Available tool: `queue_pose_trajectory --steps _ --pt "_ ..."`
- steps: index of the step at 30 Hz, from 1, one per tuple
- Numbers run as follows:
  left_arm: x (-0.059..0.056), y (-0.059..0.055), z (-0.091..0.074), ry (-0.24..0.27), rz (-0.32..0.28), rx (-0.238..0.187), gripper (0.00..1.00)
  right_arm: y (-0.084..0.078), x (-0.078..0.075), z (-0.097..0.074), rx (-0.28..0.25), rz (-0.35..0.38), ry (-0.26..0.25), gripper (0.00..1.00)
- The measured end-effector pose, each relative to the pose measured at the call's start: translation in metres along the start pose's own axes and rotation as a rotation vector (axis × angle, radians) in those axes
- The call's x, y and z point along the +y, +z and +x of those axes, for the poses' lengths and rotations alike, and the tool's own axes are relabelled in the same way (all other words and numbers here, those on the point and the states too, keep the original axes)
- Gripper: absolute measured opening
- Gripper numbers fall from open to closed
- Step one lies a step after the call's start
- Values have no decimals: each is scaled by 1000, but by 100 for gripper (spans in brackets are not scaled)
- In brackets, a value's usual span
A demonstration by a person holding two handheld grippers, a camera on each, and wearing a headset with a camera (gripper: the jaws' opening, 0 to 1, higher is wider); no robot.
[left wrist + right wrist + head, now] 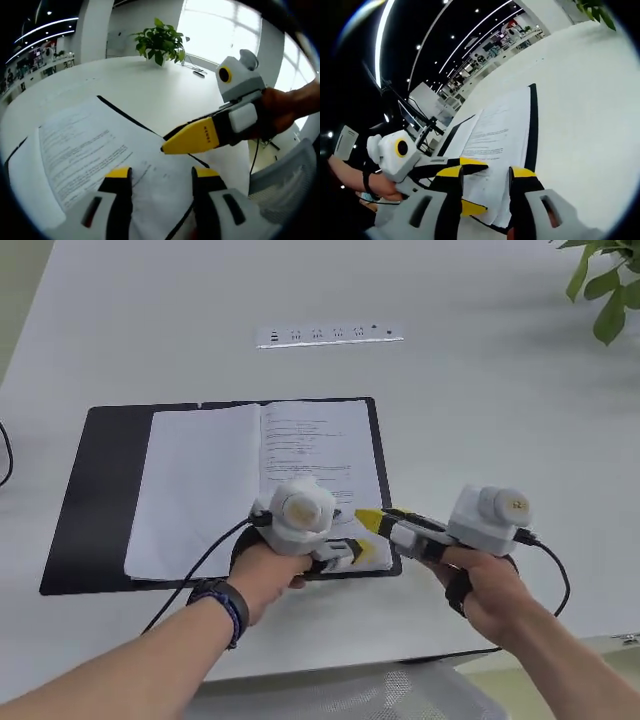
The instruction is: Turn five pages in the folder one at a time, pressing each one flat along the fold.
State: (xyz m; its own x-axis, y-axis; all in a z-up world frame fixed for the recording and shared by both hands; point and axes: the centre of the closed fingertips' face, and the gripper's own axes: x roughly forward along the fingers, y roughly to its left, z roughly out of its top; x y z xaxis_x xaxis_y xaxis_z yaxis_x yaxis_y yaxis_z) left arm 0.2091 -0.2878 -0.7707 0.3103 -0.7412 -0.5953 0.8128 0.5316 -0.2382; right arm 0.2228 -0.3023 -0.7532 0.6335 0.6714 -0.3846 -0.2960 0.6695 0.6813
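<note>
Holding left gripper (162, 175) and right gripper (486, 172) parted, empty, page (90, 145) corner just ahead of jaws for lifting.

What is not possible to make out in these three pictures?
- Head view: the print on the page is too small to read.
- Head view: the page's near corner is hidden under the left gripper.
- Head view: the plant is cut off by the picture's edge.
</note>
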Motion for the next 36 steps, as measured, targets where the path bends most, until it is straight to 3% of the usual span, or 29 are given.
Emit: queue_pose_trajectory --steps 2,6,14,17,21,23,28,32,36 --pt "-3 1 -4 -9 -19 -8 54 -6 1 1 15 9 5 33" --pt "-3 -3 -12 -1 -19 -2 55 -14 3 -1 23 18 12 28" --pt "6 -2 -34 40 -29 -34 55 -25 8 2 44 8 -4 3" --pt "11 1 -44 61 -52 -59 56 -23 9 3 38 31 -5 1" --pt "17 0 -57 101 -32 -64 55 -19 17 6 30 15 -1 0" --pt "21 2 -66 112 -56 -87 55 -17 22 7 28 4 8 0" --pt "34 -6 -84 164 -55 -79 54 -13 32 12 19 3 15 0" --pt "44 -9 -101 195 -68 -98 54 -10 39 15 13 0 19 0" --pt "55 -13 -120 228 -82 -111 55 -4 44 18 -37 42 10 0"
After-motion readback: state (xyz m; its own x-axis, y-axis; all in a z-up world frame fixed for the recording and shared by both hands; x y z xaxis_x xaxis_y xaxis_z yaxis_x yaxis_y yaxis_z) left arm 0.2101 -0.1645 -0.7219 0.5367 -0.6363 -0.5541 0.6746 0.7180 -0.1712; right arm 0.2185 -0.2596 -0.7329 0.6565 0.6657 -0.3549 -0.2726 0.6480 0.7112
